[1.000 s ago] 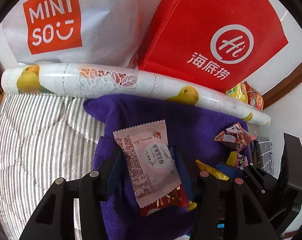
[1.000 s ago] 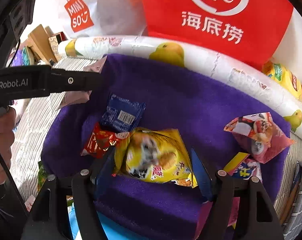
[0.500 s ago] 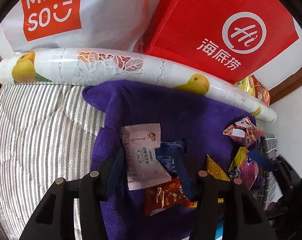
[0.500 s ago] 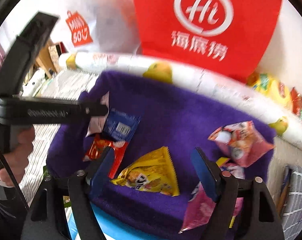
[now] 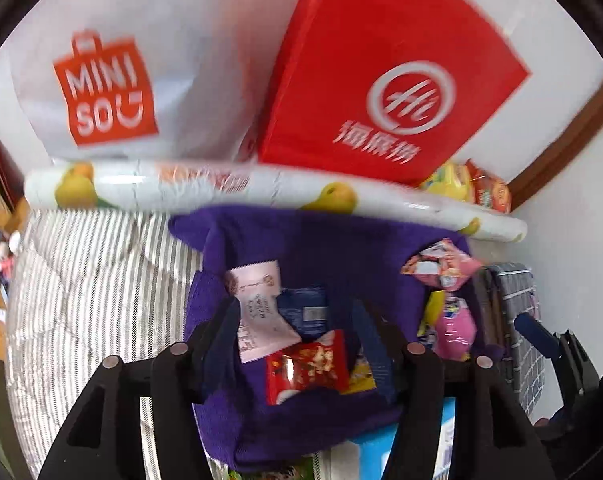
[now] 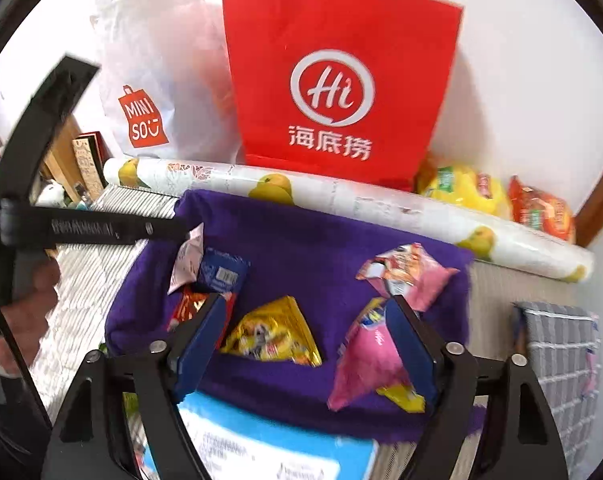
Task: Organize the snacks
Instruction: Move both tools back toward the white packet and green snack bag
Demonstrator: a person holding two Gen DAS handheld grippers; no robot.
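Snacks on a purple cloth, both grippers empty above them

Snack packets lie spread over a purple cloth [image 6: 301, 240] on a striped bedcover [image 5: 85, 288]. Left gripper [image 5: 297, 320] hangs over the cloth's left part with its jaws apart and nothing between them; below it lie a pale pink packet [image 5: 257, 308], a blue packet [image 5: 303, 308] and a red packet [image 5: 305, 364], touching or overlapping one another as a small cluster. Right gripper [image 6: 305, 324] is likewise spread wide and holds nothing. A yellow packet [image 6: 273, 334] lies on the cloth between its fingers, and a pink packet [image 6: 365, 356] lies against the inner side of its right finger; whether that finger touches it cannot be told. A second pink packet with a printed picture [image 6: 405, 276] rests farther back, apart from the others. Behind the cloth runs a roll of fruit-printed sheet [image 6: 341, 200], and behind that stand a red paper bag [image 6: 337, 80] and a white plastic bag [image 6: 153, 80]. More yellow and orange packets [image 6: 497, 196] sit to the right of the red bag. A light blue box [image 6: 273, 440] lies under the near edge of the cloth.

Progress, as a judgement: the left cluster looks like a group already gathered, while the yellow packet and both pink ones lie loose. Sorting appears partly done, with those three left to place, and no final container is evident
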